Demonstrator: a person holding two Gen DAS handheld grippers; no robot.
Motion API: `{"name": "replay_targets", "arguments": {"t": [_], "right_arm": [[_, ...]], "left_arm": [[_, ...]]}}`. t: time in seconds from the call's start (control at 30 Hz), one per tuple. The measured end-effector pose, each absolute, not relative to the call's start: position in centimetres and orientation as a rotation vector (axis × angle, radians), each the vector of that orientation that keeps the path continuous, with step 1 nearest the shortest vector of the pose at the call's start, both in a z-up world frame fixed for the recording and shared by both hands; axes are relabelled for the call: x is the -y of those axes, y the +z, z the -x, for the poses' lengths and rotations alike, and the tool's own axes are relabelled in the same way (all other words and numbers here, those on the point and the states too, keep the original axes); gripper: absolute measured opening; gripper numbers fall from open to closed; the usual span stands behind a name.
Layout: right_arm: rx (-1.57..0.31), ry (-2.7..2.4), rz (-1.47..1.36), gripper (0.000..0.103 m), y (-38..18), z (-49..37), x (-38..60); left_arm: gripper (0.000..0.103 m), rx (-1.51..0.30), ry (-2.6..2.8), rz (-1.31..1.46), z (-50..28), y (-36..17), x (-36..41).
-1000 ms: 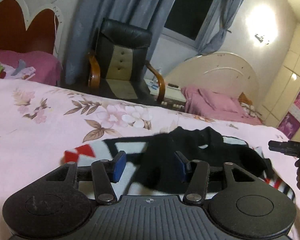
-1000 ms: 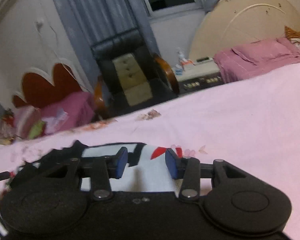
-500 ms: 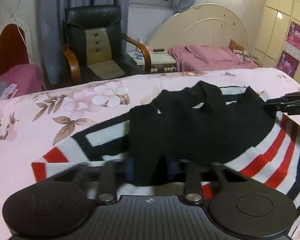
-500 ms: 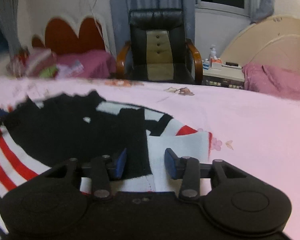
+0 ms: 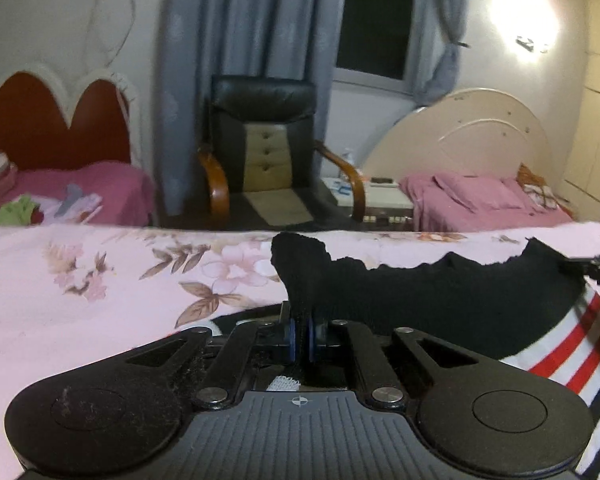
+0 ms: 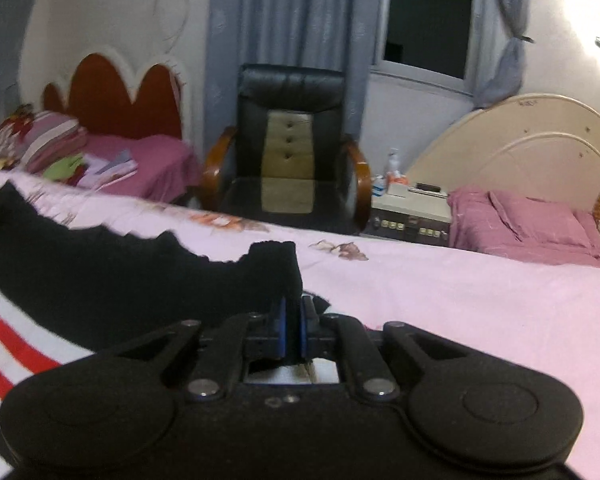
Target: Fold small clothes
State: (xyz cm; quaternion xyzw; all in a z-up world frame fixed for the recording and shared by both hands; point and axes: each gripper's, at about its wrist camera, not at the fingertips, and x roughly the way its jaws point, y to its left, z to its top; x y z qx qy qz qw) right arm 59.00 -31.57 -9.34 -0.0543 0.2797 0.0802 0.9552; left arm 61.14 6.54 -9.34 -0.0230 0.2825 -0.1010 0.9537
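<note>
A small knit sweater [image 5: 440, 300], black on top with white, red and dark stripes below, is lifted over the pink floral bedsheet [image 5: 100, 280]. My left gripper [image 5: 300, 336] is shut on its black left shoulder fabric. My right gripper [image 6: 290, 330] is shut on the black right shoulder fabric of the sweater [image 6: 100, 276]. The sweater's upper edge stretches between the two grippers. The right gripper's tip [image 5: 596, 268] shows at the far right of the left wrist view.
A black leather armchair [image 5: 264, 160] with wooden arms stands beyond the bed's far edge. A nightstand [image 6: 412, 212] and a second bed with pink bedding [image 6: 540, 228] are at the right. A red-headboard bed with clothes [image 5: 60, 196] is at the left.
Both grippers went from open over the flat sweater to shut on its shoulders. The sweater's top edge has been raised off the sheet and pulled taut between them.
</note>
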Motion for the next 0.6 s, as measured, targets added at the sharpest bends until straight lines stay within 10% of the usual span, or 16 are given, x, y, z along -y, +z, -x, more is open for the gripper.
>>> {"name": "replay_targets", "arguments": {"t": [0.3,0.4,0.43,0.53,0.6], "right_arm": [[-0.658,0.084,0.133,0.009,-12.4,-60.5,31.0],[-0.641,0.033,0.126,0.035,-12.4,-60.4,31.2],[-0.629,-0.002,0.124,0.059,-12.1,-60.1,31.1],[-0.529,0.022,0.131,0.059,-10.5,-57.9,30.7],[-0.51,0.096,0.146,0.034,-9.5,-56.6,29.2]], "left_arm": [[0.009,-0.686,-0.142,-0.019,-62.6,-12.1,-5.5],[0.015,-0.677,-0.182,0.101,-62.4,-12.2,-7.3],[0.016,-0.671,-0.191,0.141,-62.2,-12.1,-8.0],[0.059,-0.577,-0.104,0.143,-60.0,-10.4,-8.0],[0.078,-0.47,-0.133,0.129,-58.0,-8.9,-6.4]]}}
